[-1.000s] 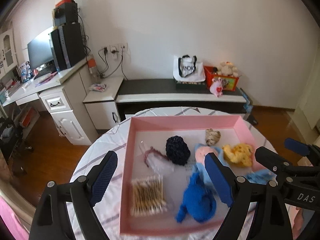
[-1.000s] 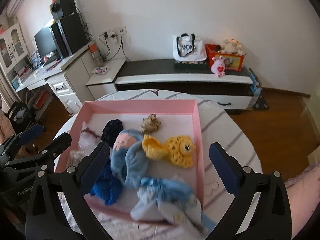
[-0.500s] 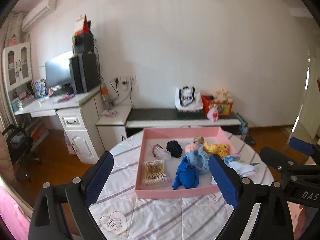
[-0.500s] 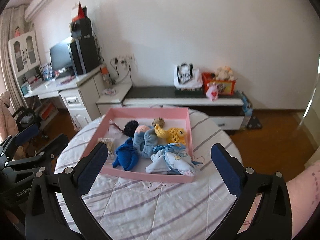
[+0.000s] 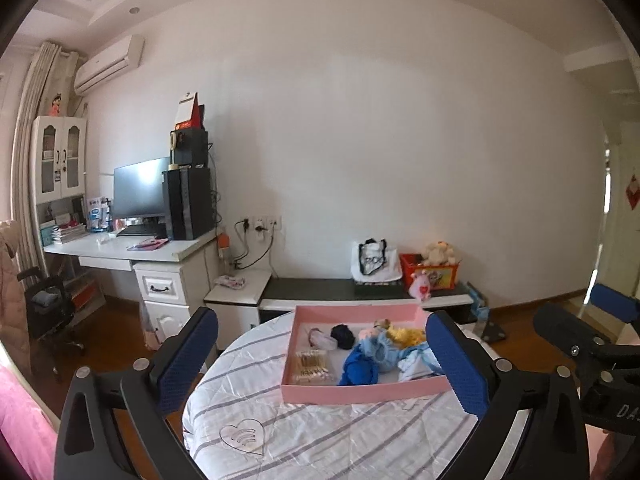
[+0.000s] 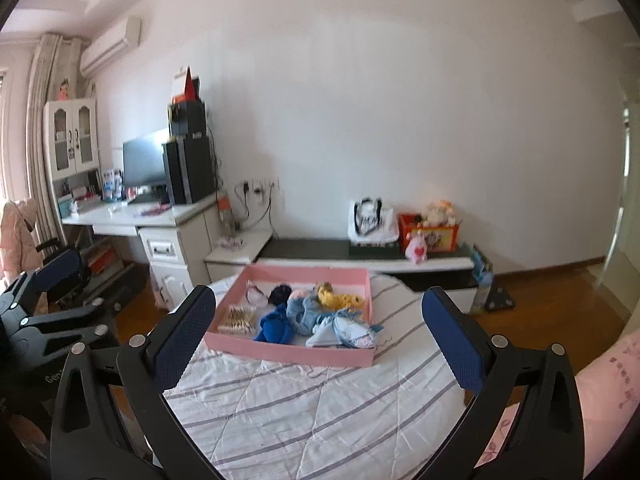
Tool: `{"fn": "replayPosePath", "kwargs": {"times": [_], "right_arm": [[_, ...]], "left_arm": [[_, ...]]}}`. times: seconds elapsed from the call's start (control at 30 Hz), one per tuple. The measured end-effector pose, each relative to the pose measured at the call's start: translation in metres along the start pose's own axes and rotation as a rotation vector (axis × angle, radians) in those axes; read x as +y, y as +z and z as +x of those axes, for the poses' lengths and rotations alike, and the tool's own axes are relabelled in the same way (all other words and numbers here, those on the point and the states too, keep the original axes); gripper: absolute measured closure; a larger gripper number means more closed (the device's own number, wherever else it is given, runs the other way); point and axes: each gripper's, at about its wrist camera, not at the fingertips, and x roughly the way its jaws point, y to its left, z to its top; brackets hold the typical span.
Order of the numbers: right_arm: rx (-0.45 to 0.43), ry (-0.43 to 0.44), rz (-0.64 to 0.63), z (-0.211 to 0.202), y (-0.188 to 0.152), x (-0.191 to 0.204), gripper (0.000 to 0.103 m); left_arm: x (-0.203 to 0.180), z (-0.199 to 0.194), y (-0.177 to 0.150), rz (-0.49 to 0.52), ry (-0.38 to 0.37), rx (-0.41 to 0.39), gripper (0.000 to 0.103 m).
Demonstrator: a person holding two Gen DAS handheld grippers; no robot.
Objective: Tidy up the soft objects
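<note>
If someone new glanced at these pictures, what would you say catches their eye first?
Probably the pink tray on the striped round table, holding a heap of soft toys: a dark blue one near the front, a yellow one towards the back. Framing it are the open blue-padded left tongs and right tongs, both empty and well short of the tray.

Soft daylight from the left, strong fisheye bending, slight blur in the right view
</note>
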Motion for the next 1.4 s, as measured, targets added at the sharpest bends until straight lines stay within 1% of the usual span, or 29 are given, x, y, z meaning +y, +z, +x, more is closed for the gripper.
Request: {"fn": "replayPosePath", "kwargs": {"times": [0.1, 0.23, 0.33, 0.57, 0.8, 0.97, 1.13, 1.4], "right_arm": [[-0.053, -0.01, -0.019, -0.02, -0.001, 0.004, 0.0], [-0.091, -0.026, -0.025, -0.035, -0.004, 0.007, 0.0], [-0.1, -0.034, -0.013, -0.043, -0.007, 0.006, 0.0], [-0.118, -0.027, 0.002, -0.053, -0.012, 0.0, 0.0], [-0.139, -0.03, -0.004, -0.064, -0.014, 0.0, 0.0], [-0.152, -0.057, -0.005, -0.07, -0.015, 0.001, 0.0], [-0.149, -0.06, -0.005, -0.072, -0.015, 0.0, 0.0], [-0.153, -0.065, -0.018, -0.074, -0.016, 0.003, 0.0]], "left_arm": [[-0.001, -0.02, -0.008, -0.005, -0.023, -0.015, 0.0], [0.001, -0.044, -0.019, 0.0, -0.015, -0.03, 0.0], [0.002, -0.055, -0.024, 0.0, -0.03, -0.028, 0.0], [0.003, -0.079, -0.031, 0.012, -0.034, -0.035, 0.0], [-0.003, -0.076, -0.019, 0.023, -0.02, -0.022, 0.0], [-0.01, -0.076, -0.013, 0.037, -0.006, -0.038, 0.0], [-0.017, -0.079, -0.015, 0.043, -0.005, -0.049, 0.0], [-0.014, -0.079, -0.018, 0.029, -0.011, -0.045, 0.0]]}}
